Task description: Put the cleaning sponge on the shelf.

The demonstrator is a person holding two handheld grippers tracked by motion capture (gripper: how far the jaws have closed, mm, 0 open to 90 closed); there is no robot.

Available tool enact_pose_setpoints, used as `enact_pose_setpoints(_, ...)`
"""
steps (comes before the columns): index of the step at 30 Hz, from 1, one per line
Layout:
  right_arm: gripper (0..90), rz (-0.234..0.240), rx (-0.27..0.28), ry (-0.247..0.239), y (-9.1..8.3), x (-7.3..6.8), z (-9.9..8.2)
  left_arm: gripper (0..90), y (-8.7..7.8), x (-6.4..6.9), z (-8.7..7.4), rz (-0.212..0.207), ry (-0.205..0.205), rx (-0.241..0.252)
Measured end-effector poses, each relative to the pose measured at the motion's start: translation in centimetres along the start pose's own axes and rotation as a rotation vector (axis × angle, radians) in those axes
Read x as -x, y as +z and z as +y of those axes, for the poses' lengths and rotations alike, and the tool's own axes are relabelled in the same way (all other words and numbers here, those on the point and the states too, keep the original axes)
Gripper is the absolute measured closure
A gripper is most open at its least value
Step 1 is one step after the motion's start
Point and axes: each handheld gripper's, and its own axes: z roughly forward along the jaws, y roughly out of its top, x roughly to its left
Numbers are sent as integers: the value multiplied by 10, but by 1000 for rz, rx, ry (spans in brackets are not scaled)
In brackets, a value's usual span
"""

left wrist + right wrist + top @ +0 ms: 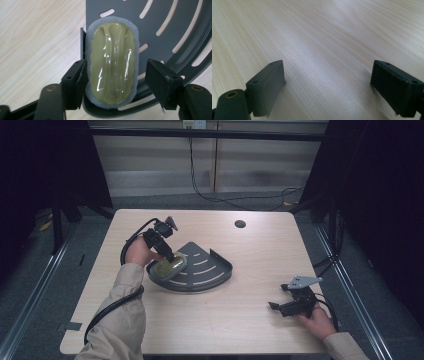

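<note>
A scrubbing pad (170, 266) with a glossy olive-yellow top and a grey felt rim lies on the left edge of a dark grey fan-shaped slotted tray (207, 270) at the table's middle. My left gripper (172, 257) reaches down over it. In the left gripper view the pad (112, 62) lies between the jaws of the left gripper (116, 72). The left jaw touches the felt rim and the right jaw stands a little off it, so the gripper is open. The tray (170, 30) lies under the pad. My right gripper (274, 306) rests low at the front right, open, with bare wood between the jaws of the right gripper (328, 82).
The light wooden table (250, 320) has a round cable hole (240, 224) near its far edge. A black cable (200, 185) trails over the grey floor behind it. Dark curtains stand to both sides, and metal rails run along the floor.
</note>
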Motion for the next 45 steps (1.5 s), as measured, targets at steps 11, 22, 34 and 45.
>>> enact_pose_setpoints(11, 116, 1, 0, 3, 0, 0, 0, 285, -16, -4, -16, 6, -23, 18)
enact_pose_setpoints(22, 116, 0, 0, 0, 0, 0, 0, 206, -27, -9, -43, -6, -78, 36)
enact_pose_setpoints(34, 116, 0, 0, 0, 0, 0, 0, 196, -32, -13, -75, -10, -103, 57)
enact_pose_setpoints(45, 116, 2, -1, 2, 0, 0, 0, 194, -27, -12, -100, -21, -118, 76)
